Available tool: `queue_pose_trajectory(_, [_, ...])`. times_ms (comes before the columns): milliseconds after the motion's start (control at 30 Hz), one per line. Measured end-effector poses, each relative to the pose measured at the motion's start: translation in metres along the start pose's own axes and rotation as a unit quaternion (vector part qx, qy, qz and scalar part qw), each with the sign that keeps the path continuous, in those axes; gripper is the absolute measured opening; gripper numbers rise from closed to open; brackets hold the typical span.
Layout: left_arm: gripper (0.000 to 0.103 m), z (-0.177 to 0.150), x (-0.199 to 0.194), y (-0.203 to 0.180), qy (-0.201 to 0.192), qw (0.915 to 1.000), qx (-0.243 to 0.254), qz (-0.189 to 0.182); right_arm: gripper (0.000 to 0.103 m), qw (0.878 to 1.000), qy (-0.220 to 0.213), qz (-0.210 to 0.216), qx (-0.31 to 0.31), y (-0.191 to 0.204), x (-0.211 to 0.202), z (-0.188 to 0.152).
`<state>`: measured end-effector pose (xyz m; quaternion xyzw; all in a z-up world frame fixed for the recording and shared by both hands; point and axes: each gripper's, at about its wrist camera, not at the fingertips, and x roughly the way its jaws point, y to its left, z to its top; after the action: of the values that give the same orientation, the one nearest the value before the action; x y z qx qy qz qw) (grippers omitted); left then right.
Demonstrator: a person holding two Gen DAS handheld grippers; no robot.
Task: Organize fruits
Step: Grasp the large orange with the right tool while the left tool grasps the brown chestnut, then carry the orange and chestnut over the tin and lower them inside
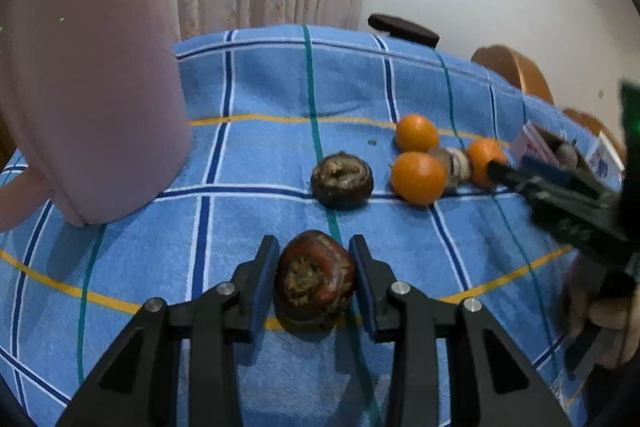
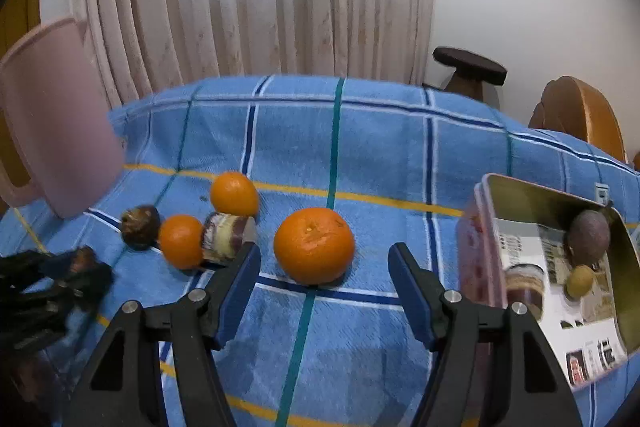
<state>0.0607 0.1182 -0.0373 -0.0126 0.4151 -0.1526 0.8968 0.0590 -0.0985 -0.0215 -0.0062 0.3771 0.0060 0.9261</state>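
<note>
Chestnut [image 1: 315,277] sits between our left gripper [image 1: 314,267] fingers, barely touching. Our right gripper [image 2: 324,267] gapes wide around an orange [image 2: 314,245], holding nothing.

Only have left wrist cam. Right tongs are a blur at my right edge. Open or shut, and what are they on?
Observer: Open. The right tongs stand wide, with the large orange on the cloth between the tips, clear of both pads.
Operator: Box next to them, anything in it? I just see its edge.
Observer: Yes. The tin box holds a dark purple round fruit and a small yellow fruit.
Operator: Any oranges in there?
Observer: None visible inside it from the right wrist view.
</note>
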Motion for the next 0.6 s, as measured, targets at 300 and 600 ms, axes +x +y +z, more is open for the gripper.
queue_pose_trajectory(300, [0.038, 0.004, -0.010, -0.002, -0.037, 0.9990, 0.006, 0.026, 0.054, 0.998, 0.060, 0.012, -0.010, 0.003, 0.034, 0.013])
queue_pose_trajectory(600, [0.038, 0.004, -0.023, 0.004, -0.077, 0.9968, -0.012, 0.017, 0.049, 0.999, -0.010, 0.043, -0.007, 0.003, -0.004, 0.000])
